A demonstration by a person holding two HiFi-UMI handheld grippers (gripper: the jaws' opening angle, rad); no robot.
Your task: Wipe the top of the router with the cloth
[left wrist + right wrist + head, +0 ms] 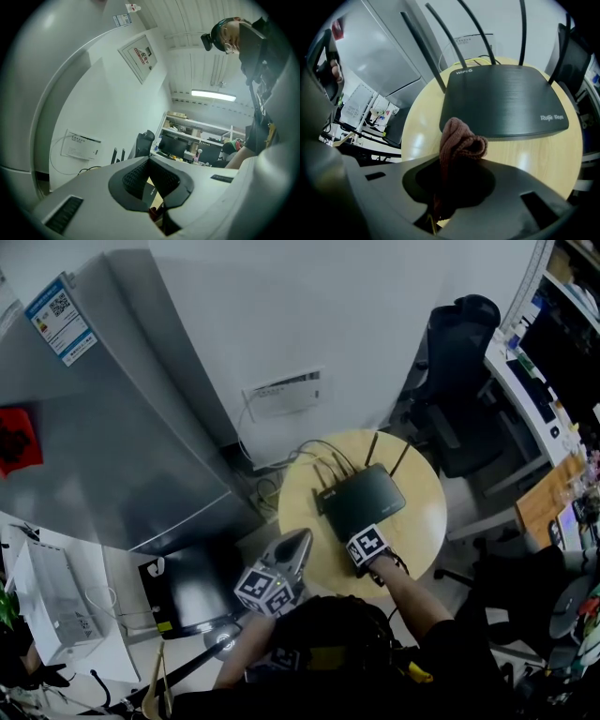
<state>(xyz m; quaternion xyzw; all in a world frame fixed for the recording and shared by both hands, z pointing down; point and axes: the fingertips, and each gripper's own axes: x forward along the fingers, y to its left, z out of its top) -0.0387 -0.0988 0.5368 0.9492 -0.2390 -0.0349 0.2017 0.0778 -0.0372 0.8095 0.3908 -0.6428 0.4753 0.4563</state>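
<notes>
- Fingers of the right gripper [457,161] are closed on the cloth [460,139], a brownish-red knitted wad that bulges out past the tips.
- In the right gripper view the cloth sits at the near-left part of the router [501,98], over its front edge. Whether it touches the top cannot be told.
- The router is a flat black slab lying on the round wooden bench [539,159], with its long axis running left to right across that view.
- The printed front edge faces the right gripper. The antennas [423,51] rise from the far edge and fan outward, towards the wall.
- In the head view the router's long axis runs from lower left to upper right, and cables [323,451] trail from its back side.
- The left gripper [298,540] hangs over the bench's left edge, well apart from the router. Its fingers are pressed together at the tips with nothing between them.
- A white wall box [284,393] sits beyond the bench, and a dark office chair [459,381] stands to the right.
</notes>
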